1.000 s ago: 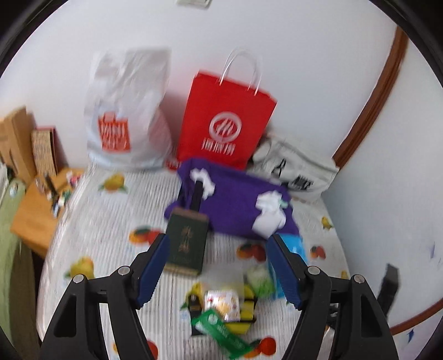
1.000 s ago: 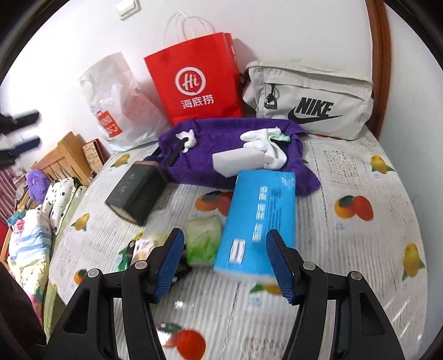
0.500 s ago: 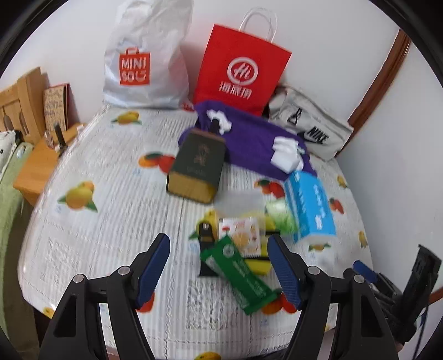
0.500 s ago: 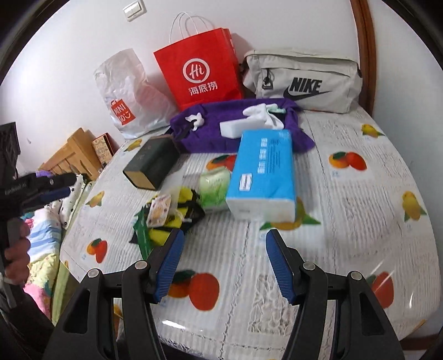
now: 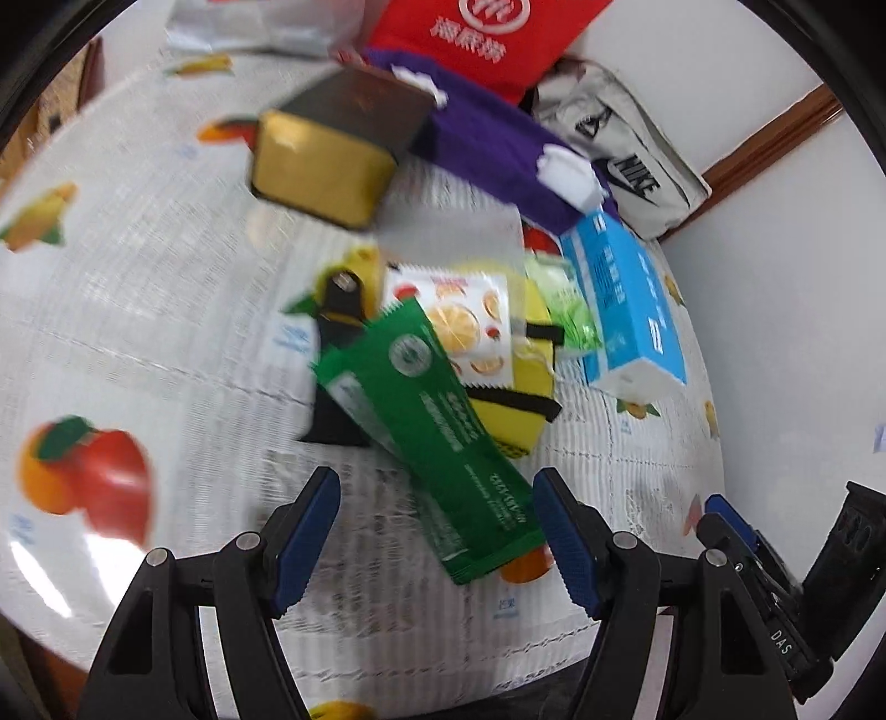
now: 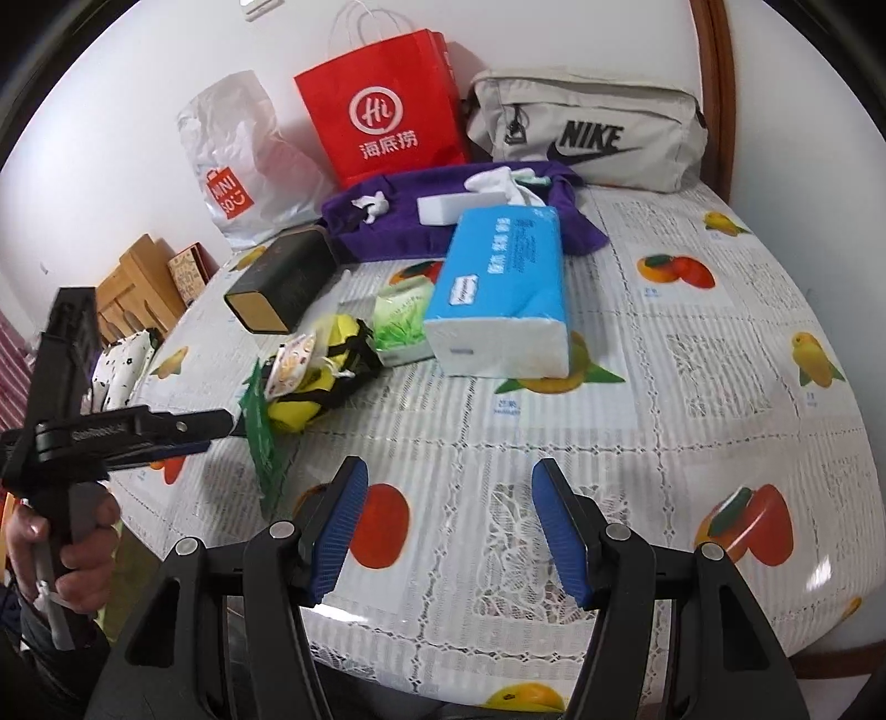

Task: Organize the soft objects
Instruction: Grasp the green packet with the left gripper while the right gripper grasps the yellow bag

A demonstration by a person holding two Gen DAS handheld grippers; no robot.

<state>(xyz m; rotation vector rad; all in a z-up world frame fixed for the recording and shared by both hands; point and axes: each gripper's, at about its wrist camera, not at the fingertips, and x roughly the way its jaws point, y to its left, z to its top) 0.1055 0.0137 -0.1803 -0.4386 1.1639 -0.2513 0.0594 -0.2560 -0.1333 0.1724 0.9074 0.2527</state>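
both wrist views low over the table [image 6: 720, 387], sharing its clutter

The left tool [image 5: 434, 523] hangs low with its blue-padded fingers spread wide and nothing between them, gripped by a hand [image 6: 61, 554], while the right tool [image 6: 446, 523] is likewise spread and empty.

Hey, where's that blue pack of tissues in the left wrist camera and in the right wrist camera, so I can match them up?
Left wrist view: the blue tissue pack lies right of centre, upper half, past the open left gripper.
Right wrist view: it lies just above centre, beyond the open right gripper.
Shared landmark: the red paper bag against the wall, cut off at the top edge in the left view.
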